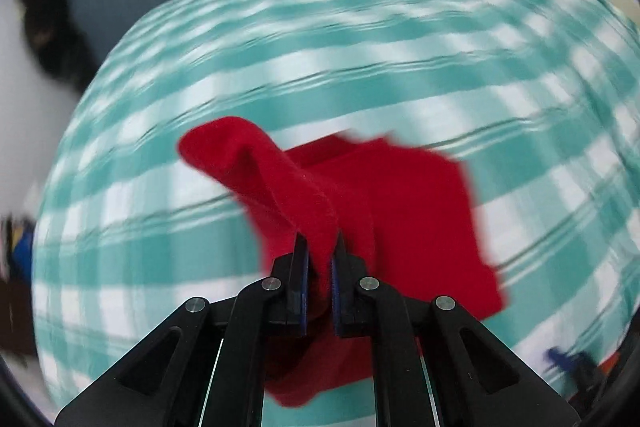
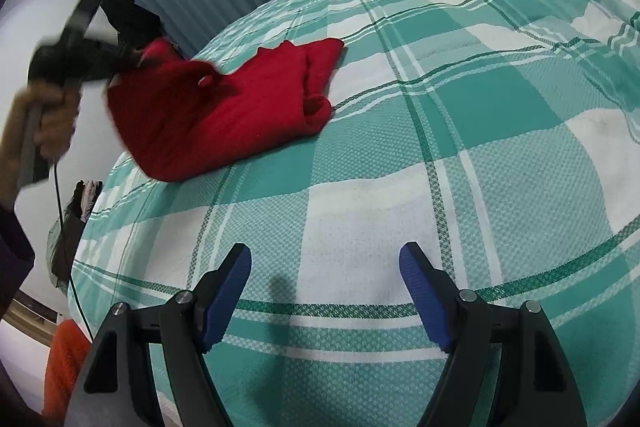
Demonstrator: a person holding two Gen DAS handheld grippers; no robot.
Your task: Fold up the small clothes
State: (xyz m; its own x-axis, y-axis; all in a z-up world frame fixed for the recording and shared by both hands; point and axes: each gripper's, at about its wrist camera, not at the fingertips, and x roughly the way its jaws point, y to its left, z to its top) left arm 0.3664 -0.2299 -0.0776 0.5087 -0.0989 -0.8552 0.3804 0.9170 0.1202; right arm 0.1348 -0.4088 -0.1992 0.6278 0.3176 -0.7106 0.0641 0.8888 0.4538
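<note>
In the left wrist view we see our left gripper (image 1: 319, 247) at the bottom centre of the frame with its jaws nearly closed, pinching a raised ridge of the red garment (image 1: 400, 227) between the blue pads. From the pinch the cloth climbs toward the upper left of the frame as a rolled flap, while the flat body of the garment spreads to the right and lower centre, lying on the teal checked bedspread (image 1: 360, 47). The surroundings are smeared by motion blur, so we cannot read the garment's edges exactly. The held part is lifted clear of the bed; the rest looks to be resting on it.

In the right wrist view our right gripper (image 2: 326, 291) sits at the bottom of the frame, jaws wide apart and holding nothing, with only bare bedspread (image 2: 480, 107) between the fingers. The garment (image 2: 224, 107) lies in the upper left, well apart from these jaws, its long axis running from lower left to upper right, with a folded or rolled end toward the centre of the frame. At the far left the left gripper (image 2: 132, 57), blurred, grips the garment's upper left end, with the hand (image 2: 48, 119) below it.

We judge the fold turns on this: the left gripper already has one end, so it is much nearer, and carrying that end along the long axis toward the rolled end would double the garment over.
</note>
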